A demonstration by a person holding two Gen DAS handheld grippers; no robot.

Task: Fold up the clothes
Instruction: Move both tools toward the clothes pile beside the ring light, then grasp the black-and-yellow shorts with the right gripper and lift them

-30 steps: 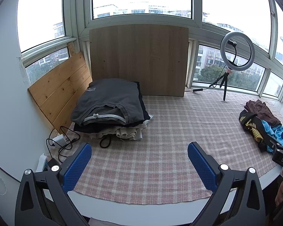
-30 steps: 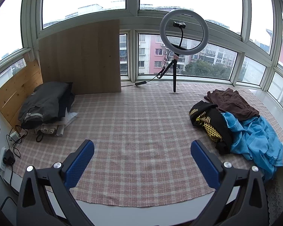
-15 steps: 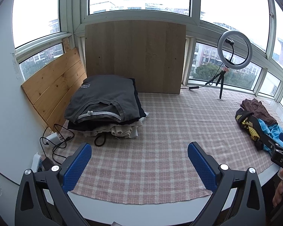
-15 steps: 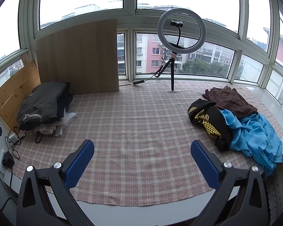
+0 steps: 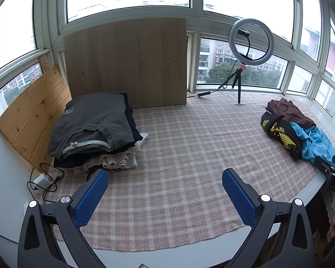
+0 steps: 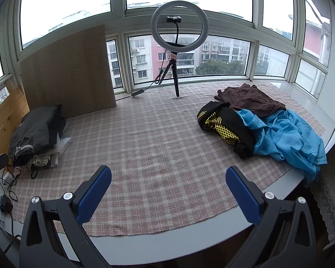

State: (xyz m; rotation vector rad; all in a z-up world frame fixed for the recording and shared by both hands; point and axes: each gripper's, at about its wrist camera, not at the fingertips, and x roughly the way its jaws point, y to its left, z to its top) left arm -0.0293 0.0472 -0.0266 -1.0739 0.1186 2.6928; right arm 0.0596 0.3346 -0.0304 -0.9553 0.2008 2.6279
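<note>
- Both cameras have shifted a little since a second ago: the left view has swung rightward, so the ring light [image 5: 251, 42] now sits nearer its centre, and the right view has drawn closer to the unfolded heap. No garment has moved.
- Left gripper [image 5: 165, 195]: jaws spread wide, nothing between the blue pads, hovering over the near edge of the checked cloth [image 5: 178, 156].
- Right gripper [image 6: 168, 192]: likewise wide apart and empty, over the same near edge.
- Folded stack [image 5: 93, 131] lies at the left of the cloth, dark grey piece on top, pale ones beneath, against the wooden boards [image 5: 125, 64].
- Unfolded heap at the right: black-and-yellow garment [image 6: 223, 127] nearest the middle, blue garment [image 6: 288, 140] trailing toward the table edge, brown garment [image 6: 250, 100] behind, all overlapping.
- Middle of the cloth lies bare between stack and heap.
- Judgement: one piece looks finished, and this is the gap before the next pick; the drift suggests a reach toward the heap.
- Likely snag: overlapping garments may drag along together.
</note>
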